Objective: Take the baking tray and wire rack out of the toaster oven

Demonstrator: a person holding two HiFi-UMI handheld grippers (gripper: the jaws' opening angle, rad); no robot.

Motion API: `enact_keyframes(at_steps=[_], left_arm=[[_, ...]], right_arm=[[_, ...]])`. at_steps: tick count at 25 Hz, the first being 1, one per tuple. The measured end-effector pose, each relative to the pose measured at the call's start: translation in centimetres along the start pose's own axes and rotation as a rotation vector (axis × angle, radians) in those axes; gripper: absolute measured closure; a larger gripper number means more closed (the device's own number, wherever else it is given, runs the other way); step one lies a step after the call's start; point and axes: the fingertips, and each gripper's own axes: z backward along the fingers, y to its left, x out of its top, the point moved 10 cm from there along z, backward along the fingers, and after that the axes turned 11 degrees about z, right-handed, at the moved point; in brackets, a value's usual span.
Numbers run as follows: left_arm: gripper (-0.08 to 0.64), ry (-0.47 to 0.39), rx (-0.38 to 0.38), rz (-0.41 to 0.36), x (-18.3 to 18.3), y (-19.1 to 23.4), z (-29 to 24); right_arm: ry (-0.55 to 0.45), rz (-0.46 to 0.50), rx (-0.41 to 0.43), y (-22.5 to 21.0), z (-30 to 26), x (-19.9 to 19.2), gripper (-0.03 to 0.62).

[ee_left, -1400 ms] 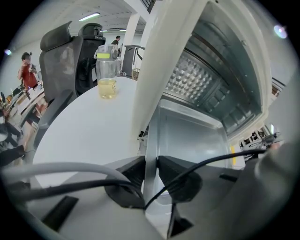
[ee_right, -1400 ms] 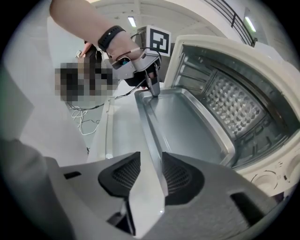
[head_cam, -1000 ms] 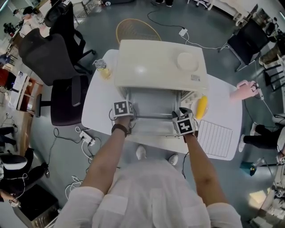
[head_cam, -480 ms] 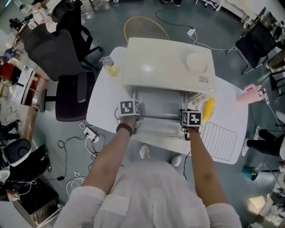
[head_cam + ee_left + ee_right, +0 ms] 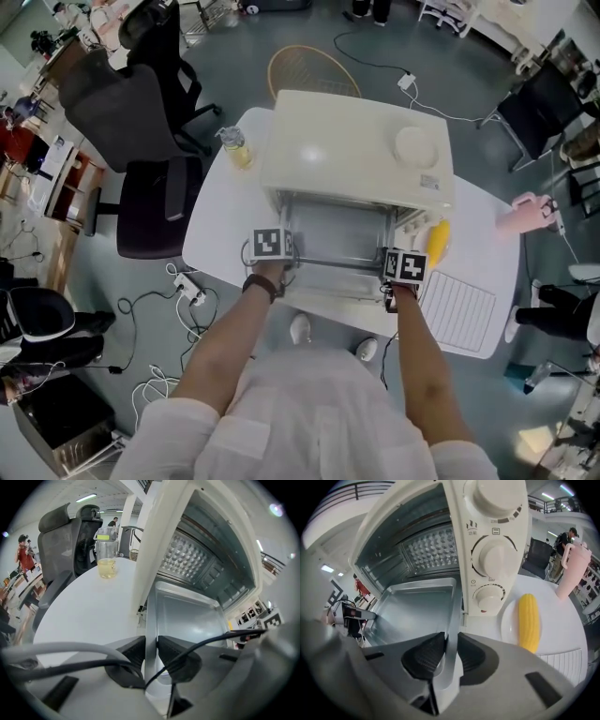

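Baking tray point(image 5: 337, 239) held by both side rims: left tongs point(image 5: 151, 643) clamped, right tongs point(image 5: 451, 645) just closed on.

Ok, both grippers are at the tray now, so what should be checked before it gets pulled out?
1. Left gripper shut on the baking tray, left rim: ok.
2. Right gripper on the right rim: ok; its jaws have just been closing and the pads meet the rim.
3. Toaster oven front open: ok.
4. Wire rack already out, lying on the table: ok.
5. Corn apart from the tray's path: ok.
6. Tray level: cannot tell.
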Motion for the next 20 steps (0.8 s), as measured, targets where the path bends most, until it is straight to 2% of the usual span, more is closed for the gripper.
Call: enact_keyframes(at_steps=[13,20], left_arm=[[0.488,-0.057,-0.022,-0.024,-3.5,0.3,3.7],[0.492,-0.097,-0.038,-0.023,-7.0,0.7,7.4]], right_arm=[[-0.032,0.002,-0.002,1.8,3.4,-3.2,0.503],[-0.058,-0.006,0.045,2.8,5.8,-5.7,0.505]])
